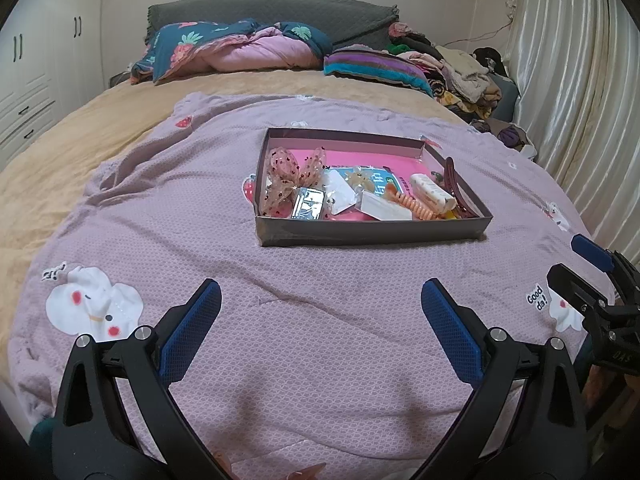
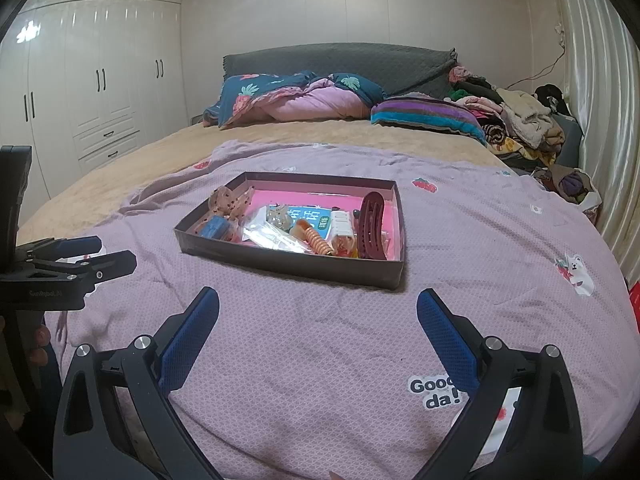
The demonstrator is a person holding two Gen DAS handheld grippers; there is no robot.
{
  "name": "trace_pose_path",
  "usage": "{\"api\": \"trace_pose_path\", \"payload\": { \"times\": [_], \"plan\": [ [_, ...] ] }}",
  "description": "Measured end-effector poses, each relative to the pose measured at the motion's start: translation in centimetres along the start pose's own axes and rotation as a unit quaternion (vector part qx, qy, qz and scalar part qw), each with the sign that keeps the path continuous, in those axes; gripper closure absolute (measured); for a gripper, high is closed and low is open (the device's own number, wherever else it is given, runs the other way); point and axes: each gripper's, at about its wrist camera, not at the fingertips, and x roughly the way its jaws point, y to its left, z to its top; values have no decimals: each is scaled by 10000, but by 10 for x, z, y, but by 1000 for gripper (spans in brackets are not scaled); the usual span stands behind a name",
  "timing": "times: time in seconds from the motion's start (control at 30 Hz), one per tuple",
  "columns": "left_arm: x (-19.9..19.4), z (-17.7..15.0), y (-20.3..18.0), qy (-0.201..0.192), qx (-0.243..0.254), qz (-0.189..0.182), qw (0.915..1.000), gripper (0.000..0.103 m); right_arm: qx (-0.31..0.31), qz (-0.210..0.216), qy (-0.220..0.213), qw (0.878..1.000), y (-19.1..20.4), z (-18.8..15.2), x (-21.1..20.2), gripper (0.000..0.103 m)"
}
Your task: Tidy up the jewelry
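So we're both hovering over the lavender quilt [image 1: 320, 340], and everything we care about sits in the shallow dark box [image 1: 372, 236] straight out past our fingertips, well apart from both tools. Its long side runs across us, not away from us. From the left gripper [image 1: 320, 320] the box lies ahead and a bit toward the right finger; from the right gripper [image 2: 318, 320] it lies ahead and a bit toward the left finger. It sits more or less between the two of us, and we can't honestly call either one nearer.

Both pairs of fingers are spread wide with nothing between them.

Inside the box, going down in size: the sheer spotted bow [image 1: 292, 176] fills the end nearer the left tool, the dark red hair claw [image 2: 372, 224] stands along the end wall nearer the right tool, then the white clip [image 1: 432, 192] beside it, and the orange spiral hair tie [image 2: 316, 240] by the near wall.

Our guess: right tool takes the claw, whose long axis points roughly away from us, so those fingers can already close across it.
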Motion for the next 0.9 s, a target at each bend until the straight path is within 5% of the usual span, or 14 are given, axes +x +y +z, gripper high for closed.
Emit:
{"api": "trace_pose_path", "payload": {
  "times": [0.9],
  "plan": [
    [4,12,5,87,-51,185,9998,9,195,-49,89,9998,-14,0,8,4]
  ]
}}
